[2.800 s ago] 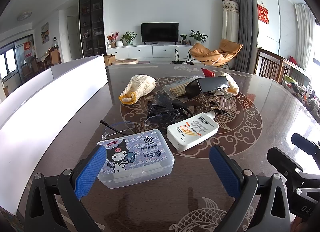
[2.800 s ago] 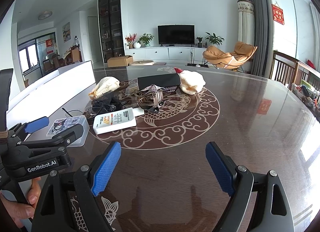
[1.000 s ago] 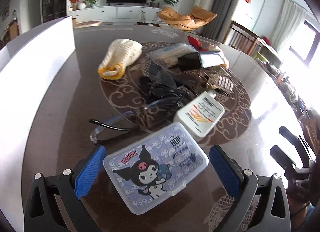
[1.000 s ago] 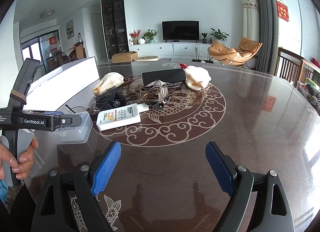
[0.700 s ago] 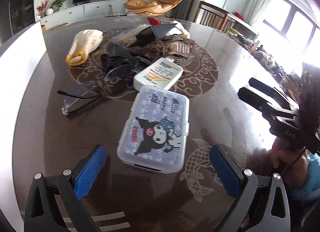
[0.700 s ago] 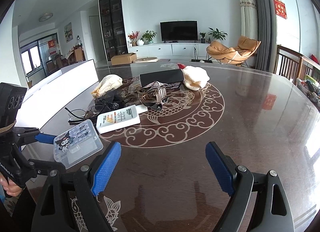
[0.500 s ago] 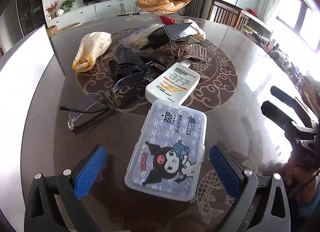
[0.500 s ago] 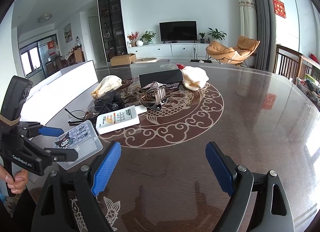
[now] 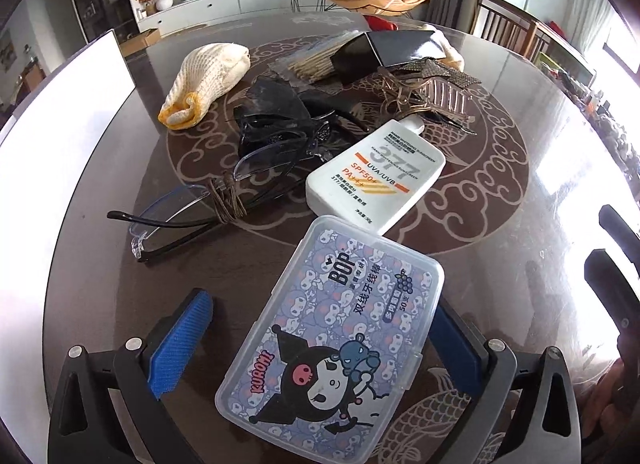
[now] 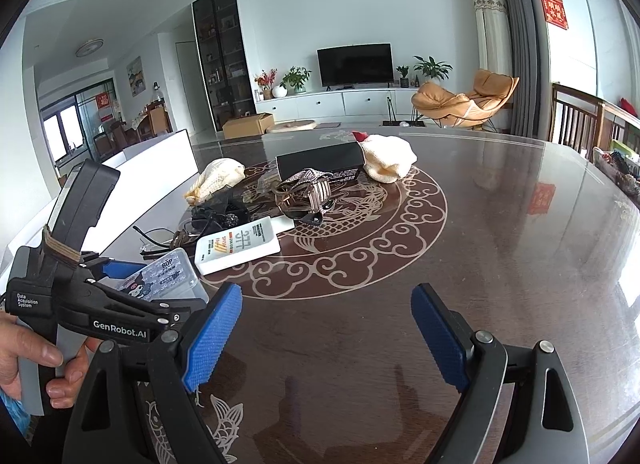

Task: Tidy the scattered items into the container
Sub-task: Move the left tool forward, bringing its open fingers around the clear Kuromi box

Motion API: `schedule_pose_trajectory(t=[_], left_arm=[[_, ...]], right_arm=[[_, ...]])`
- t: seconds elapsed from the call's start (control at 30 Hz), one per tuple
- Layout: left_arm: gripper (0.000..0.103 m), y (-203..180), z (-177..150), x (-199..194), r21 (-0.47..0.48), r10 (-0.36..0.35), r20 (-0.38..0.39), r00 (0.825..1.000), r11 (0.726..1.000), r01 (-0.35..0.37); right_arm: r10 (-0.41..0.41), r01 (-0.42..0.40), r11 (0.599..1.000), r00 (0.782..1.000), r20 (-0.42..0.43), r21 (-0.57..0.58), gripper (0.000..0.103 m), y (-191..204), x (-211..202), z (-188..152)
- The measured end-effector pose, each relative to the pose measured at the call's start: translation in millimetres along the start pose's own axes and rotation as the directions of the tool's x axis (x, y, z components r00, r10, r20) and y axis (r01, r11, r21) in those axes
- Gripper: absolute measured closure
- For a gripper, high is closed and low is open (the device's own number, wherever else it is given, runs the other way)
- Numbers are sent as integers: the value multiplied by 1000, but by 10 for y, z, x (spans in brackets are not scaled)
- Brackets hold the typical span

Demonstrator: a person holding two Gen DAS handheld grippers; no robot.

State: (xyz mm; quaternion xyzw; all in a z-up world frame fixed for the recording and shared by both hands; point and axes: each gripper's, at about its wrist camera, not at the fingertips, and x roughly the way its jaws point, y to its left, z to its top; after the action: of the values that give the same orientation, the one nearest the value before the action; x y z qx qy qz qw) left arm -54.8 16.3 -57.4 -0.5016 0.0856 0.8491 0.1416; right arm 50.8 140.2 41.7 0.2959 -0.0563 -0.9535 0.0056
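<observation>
The floss pick box (image 9: 332, 328) lies flat on the worktop (image 9: 500, 192) between the 2 blue pads (image 9: 180, 344) of my left hand-held gripper (image 9: 316, 344). I hold that gripper spread wide and low so each pad sits outside a long side of the box; neither pad looks to press on it yet, so I would call it straddled, not gripped. The box's long axis runs diagonally, its near end toward me and its far end angled up and to the right, where it sits right against the sunscreen bottle (image 9: 376, 174), which I judge could be nudged if I close carelessly. Left of the bottle lie the glasses (image 9: 192, 208), then a black tangle (image 9: 276, 120) and a knit pouch (image 9: 208, 80) farther off. My right hand-held gripper (image 10: 326, 340) hovers over bare worktop with its jaws apart and nothing between them, I think kept back to leave room. A white wall at the left edge (image 9: 60, 104) may be the container; I cannot tell
</observation>
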Motion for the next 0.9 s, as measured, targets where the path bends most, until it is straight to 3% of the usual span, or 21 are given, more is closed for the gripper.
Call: schedule_pose_trajectory(t=[0.2,0.4,0.53,0.67,0.73,0.9], left_arm=[[0,174,-80,-44,-76,43,10,999,996,-43],[0,644,-139,-77,-201,111,3,994,974,-109],[0,822,-184,-97,-224,126,14,992,967,-120],[0,853,-222,-118,-225,131,37,991,967,-119],[0,849,-232,-118,-225,133,47,990,967,-119],[0,843,-240,-126,-225,134,52,990,967,-119]], right_arm=[[-8,8,1000,1000,-5,1,16,0,9,-3],[-10,10,1000,1000,-26,-14,16,28,48,0],[-10,3,998,992,-127,-55,16,115,248,42],[66,-78,994,987,-148,-74,16,325,384,168],[79,-104,987,977,-198,-120,16,534,567,234],[5,-86,966,949,-315,-245,16,964,1125,303]])
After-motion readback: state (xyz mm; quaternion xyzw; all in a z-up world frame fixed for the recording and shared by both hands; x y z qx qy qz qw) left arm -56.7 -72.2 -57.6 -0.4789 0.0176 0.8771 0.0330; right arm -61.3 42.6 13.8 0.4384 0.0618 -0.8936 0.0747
